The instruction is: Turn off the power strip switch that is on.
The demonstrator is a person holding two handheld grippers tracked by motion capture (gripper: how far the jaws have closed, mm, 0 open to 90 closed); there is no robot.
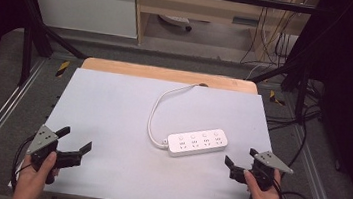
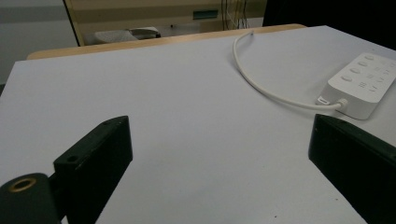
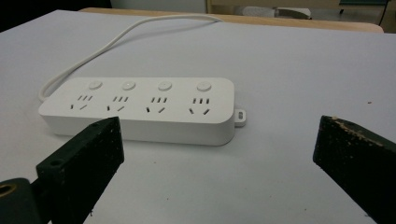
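At the bottom left of the high view, a hand (image 1: 35,176) holds the left gripper (image 1: 78,139), its jaws spread wide with nothing between them, over the near left part of the white sheet (image 1: 112,117). At the bottom right of that view, another hand (image 1: 264,197) holds the right gripper (image 1: 241,157), jaws likewise released and empty, near the sheet's right edge.

In the right gripper view the two black jaws rise from the lower corners, and the power strip (image 3: 140,109) lies just beyond them in the middle of the frame, flat on the sheet, four socket groups and four round buttons facing up. It touches neither jaw.

In the left gripper view the strip (image 2: 362,84) sits at the right edge of the frame, well apart from that gripper's jaws.

In the high view the strip (image 1: 197,142) lies right of centre, slightly slanted, closer to the right gripper. Its white cord (image 1: 155,114) leaves the strip's left end, loops left, then curves toward the top centre, reaching the wooden table edge (image 1: 167,73) at the far side of the sheet.
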